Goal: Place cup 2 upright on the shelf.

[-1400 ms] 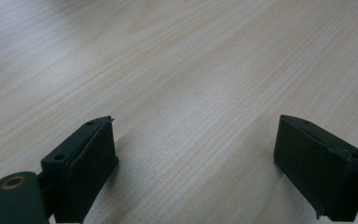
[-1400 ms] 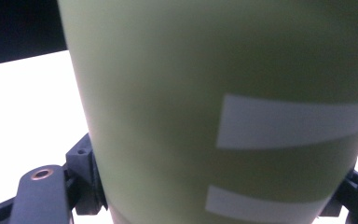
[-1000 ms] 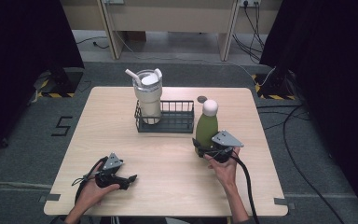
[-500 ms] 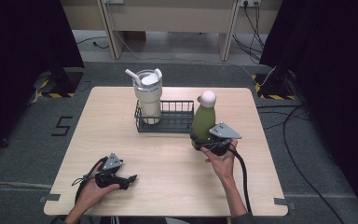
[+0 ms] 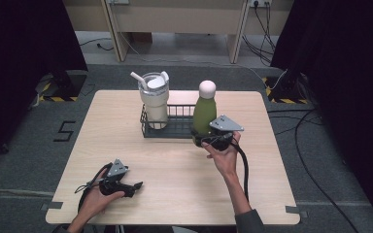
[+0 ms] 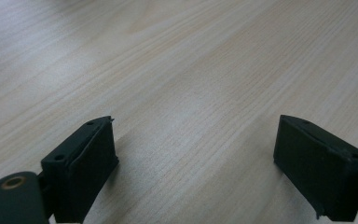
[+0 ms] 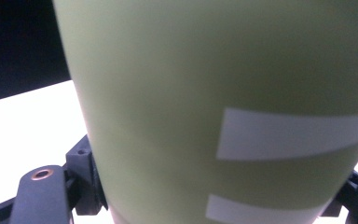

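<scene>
Right tongs grip green bottle beside basket.

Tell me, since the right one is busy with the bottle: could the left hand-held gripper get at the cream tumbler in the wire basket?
Probably yes. The left hand-held gripper is open and holds nothing, and bare wooden table lies between it and the cream tumbler with a straw in the black wire basket.

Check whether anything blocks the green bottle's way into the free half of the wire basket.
Nothing visible does. The right gripper holds the green bottle at the wire basket's right end; the tumbler fills the left half.
</scene>
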Demonstrator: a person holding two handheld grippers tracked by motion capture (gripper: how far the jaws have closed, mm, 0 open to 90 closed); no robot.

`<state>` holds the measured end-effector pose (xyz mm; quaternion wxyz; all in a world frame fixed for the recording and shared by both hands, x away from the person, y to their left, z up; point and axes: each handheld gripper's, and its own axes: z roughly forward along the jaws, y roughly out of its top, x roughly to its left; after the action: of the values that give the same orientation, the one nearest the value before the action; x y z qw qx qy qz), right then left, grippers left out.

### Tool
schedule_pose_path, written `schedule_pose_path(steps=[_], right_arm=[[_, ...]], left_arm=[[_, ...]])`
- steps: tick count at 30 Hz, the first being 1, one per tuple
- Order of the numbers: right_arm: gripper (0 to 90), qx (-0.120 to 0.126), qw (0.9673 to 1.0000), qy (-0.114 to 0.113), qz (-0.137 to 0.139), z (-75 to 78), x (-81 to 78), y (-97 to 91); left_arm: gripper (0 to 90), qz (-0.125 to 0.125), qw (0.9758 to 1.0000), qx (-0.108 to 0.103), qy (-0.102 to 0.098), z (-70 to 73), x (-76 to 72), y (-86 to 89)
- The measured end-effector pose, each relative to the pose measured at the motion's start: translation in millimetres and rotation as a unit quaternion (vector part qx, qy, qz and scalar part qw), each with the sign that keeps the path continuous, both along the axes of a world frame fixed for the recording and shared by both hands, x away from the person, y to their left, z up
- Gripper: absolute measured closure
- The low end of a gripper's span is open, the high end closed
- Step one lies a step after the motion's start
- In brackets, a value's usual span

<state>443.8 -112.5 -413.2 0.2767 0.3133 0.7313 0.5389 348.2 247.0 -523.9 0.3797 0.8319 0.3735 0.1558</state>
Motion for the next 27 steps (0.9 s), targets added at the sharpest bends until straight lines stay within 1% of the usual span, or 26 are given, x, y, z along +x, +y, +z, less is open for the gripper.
schedule_pose_path(steps=[6,14,16,18,20,21,23,24,27], right_arm=[[20.8,0.002,1.0000,-0.002,0.003,11.5,10.4,13.7],[20.8,0.003,1.0000,-0.001,0.004,19.1,20.1,25.9],[20.8,0.003,1.0000,-0.002,0.003,22.2,25.2,30.1],[20.8,0.002,1.0000,-0.005,0.002,23.4,27.3,31.0],[20.8,0.005,1.0000,-0.002,0.000,25.4,30.3,33.3],[20.8,0.003,1.0000,-0.005,-0.001,26.3,32.1,34.3],[20.8,0.004,1.0000,-0.004,-0.003,28.6,34.7,36.4],[20.8,0.003,1.0000,-0.007,-0.003,29.8,36.3,37.0],[20.8,0.007,0.9999,-0.006,-0.005,32.7,40.4,39.5]], left_arm=[[11.9,0.000,1.0000,0.000,0.000,0.0,0.0,0.0],[11.9,0.000,1.0000,0.000,0.000,0.1,-0.1,0.0],[11.9,0.000,1.0000,0.000,0.000,0.1,-0.1,0.0],[11.9,0.000,1.0000,0.000,0.000,0.1,-0.1,0.0],[11.9,0.000,1.0000,0.000,0.001,0.1,-0.1,0.0],[11.9,0.000,1.0000,0.000,0.000,0.1,-0.1,0.0],[11.9,0.000,1.0000,0.000,0.000,0.1,-0.1,0.0],[11.9,0.000,1.0000,0.000,0.000,0.1,-0.1,0.0],[11.9,0.000,1.0000,0.000,0.000,0.1,-0.1,0.0]])
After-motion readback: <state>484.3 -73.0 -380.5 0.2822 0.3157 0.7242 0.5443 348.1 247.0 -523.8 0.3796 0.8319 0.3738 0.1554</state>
